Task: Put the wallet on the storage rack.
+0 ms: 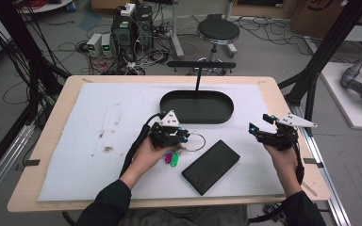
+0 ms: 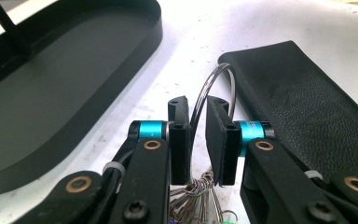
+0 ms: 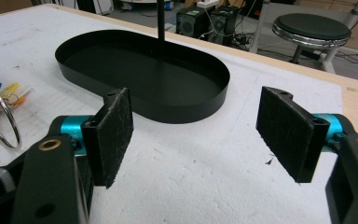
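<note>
Two grippers over the white foam mat (image 1: pixel 99 141). Nearest the person lies a black wallet (image 1: pixel 210 166), flat on the mat, just right of the key bunch. Left gripper (image 2: pixel 196 140) sits low over the key ring (image 2: pixel 214 88); the wire ring passes between its jaws, which stand slightly apart, pads not pressing it. Keys with green and pink tags (image 1: pixel 171 157) lie under that hand. Right gripper (image 3: pixel 200 135) hovers to the right, jaws wide apart, nothing between them. Farther off, black oval tray (image 1: pixel 195 107) with upright post, empty-handed side beyond both grippers.
</note>
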Motion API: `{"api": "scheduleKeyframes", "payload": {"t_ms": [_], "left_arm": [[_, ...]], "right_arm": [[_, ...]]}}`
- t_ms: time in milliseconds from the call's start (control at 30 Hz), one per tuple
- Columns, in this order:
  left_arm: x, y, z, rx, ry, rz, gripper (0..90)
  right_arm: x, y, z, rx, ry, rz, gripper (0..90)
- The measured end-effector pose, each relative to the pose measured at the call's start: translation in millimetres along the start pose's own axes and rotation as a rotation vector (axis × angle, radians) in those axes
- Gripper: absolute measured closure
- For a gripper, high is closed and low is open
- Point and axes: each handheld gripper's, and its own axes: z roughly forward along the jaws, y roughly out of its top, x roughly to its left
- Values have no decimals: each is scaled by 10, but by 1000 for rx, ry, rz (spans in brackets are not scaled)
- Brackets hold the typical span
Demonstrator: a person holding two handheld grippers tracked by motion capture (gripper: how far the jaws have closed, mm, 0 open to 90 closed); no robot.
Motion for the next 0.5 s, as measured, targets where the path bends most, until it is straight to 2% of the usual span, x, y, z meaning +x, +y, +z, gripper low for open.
{"api": "scheduleKeyframes", "payload": {"t_ms": [33,167,300,500], "left_arm": [[1,-12,22,26,-12,12,788],[-26,-25,72,58,-17,27,795],[-23,-23,65,55,-25,35,858],[-30,-20,49,45,-35,45,860]], "right_arm": [[-4,-1,1,2,1,-1,276],[-6,-1,-2,2,-2,2,276],[-9,-2,-4,2,-1,3,277],[-14,-3,-2,1,0,3,277]]}}
